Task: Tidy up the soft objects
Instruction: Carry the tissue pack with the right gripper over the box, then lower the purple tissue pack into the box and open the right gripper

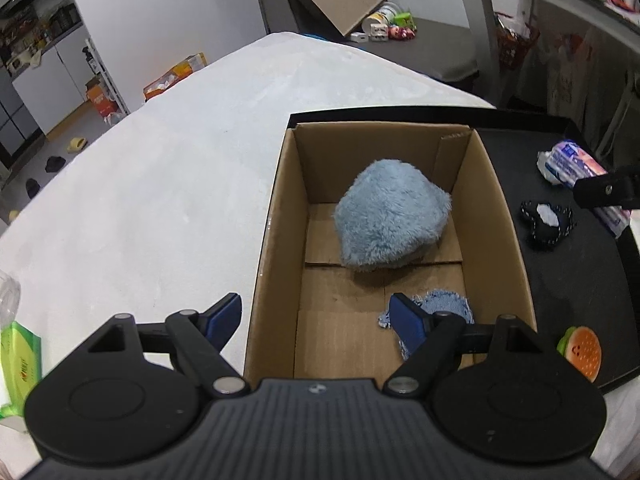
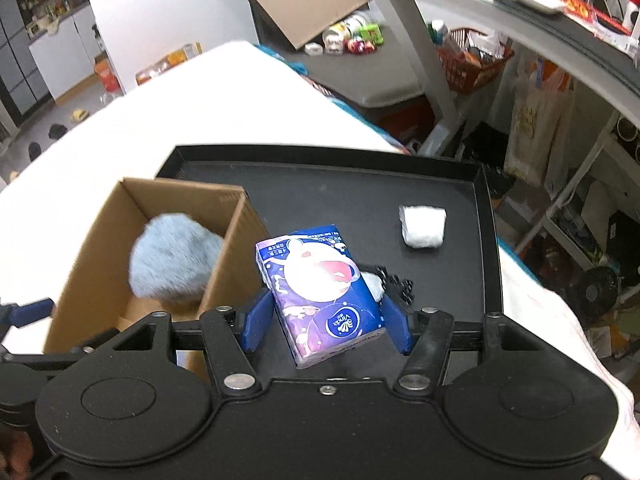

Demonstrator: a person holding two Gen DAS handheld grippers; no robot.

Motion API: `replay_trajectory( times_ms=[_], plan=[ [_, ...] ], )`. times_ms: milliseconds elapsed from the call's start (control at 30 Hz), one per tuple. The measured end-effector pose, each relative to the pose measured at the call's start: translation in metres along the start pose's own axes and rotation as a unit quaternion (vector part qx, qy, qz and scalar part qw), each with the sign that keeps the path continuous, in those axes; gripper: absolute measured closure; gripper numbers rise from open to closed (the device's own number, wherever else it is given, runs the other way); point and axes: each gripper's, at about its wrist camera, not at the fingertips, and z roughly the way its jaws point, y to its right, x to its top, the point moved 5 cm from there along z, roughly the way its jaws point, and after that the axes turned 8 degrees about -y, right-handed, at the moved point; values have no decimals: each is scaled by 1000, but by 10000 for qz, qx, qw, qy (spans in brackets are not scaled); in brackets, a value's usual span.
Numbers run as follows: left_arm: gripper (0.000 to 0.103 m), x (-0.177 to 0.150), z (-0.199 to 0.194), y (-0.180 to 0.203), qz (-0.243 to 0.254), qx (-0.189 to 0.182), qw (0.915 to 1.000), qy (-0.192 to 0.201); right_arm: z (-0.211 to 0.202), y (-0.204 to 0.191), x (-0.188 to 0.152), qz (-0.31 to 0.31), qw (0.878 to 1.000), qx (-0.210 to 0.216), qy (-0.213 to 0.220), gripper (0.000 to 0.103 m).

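An open cardboard box [image 1: 496, 216] holds a fluffy light-blue plush [image 1: 390, 216] and a small blue knitted cloth [image 1: 448, 306]. My left gripper [image 1: 316, 318] is open, its jaws either side of the box's near left wall, with nothing gripped. My right gripper [image 2: 326, 324] is shut on a purple tissue pack [image 2: 320, 284] and holds it above the black tray [image 2: 320, 154], to the right of the box [image 2: 228, 264]. In the right wrist view the plush [image 2: 176, 256] shows inside the box. From the left wrist view the tissue pack [image 1: 568, 160] sits in the right gripper's fingers [image 1: 604, 192].
On the tray lie a white rolled cloth [image 2: 422, 226], a black toy with a white patch [image 1: 546, 220] and a burger-shaped sponge [image 1: 582, 354]. A green tissue pack [image 1: 16, 360] lies at the left on the white table cover [image 1: 160, 200]. Shelves and clutter stand beyond.
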Motion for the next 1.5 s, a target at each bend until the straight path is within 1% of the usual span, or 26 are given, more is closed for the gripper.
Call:
replay_trajectory(
  times_ms=[67,167,233,333,433,567,733,767,867,1000,1100,1333,1500],
  plan=[
    [24,0,-1,-3,-72,-86,9999,61,-5,-3,4,43,10000,51,59,45],
    [24,0,-1,-6,-126,-120,9998,103,-11,-9,9,54,9998,106,145,45],
    [26,-1,-1,-7,-156,-178,9996,141,-13,-14,11,46,9997,140,169,45],
    [27,-1,-1,-11,-221,-274,9992,177,-14,-21,15,58,9997,182,179,45],
    [31,-2,2,-14,-324,-388,9986,165,-18,-29,18,40,9995,247,218,45],
    [38,-3,5,-20,-455,-481,9977,133,-21,-39,22,51,9990,375,249,44],
    [50,-4,10,-28,-646,-616,9960,3,-25,-57,26,5,9980,560,282,44],
    [54,-5,11,-30,-676,-637,9957,-26,-26,-61,27,-2,9979,583,289,44],
    [64,-7,14,-34,-746,-664,9950,-94,-25,-69,29,-7,9979,574,291,44],
    [71,-8,14,-38,-815,-661,9944,-78,-23,-80,32,-52,9978,594,286,44],
    [75,-8,16,-39,-834,-654,9943,-84,-22,-87,34,-63,9976,629,285,44],
    [78,-9,20,-43,-872,-716,9936,-87,-12,-98,39,11,9974,682,252,44],
    [80,-10,23,-47,-930,-789,9925,-119,-9,-108,46,-15,9968,726,323,44]
  ],
)
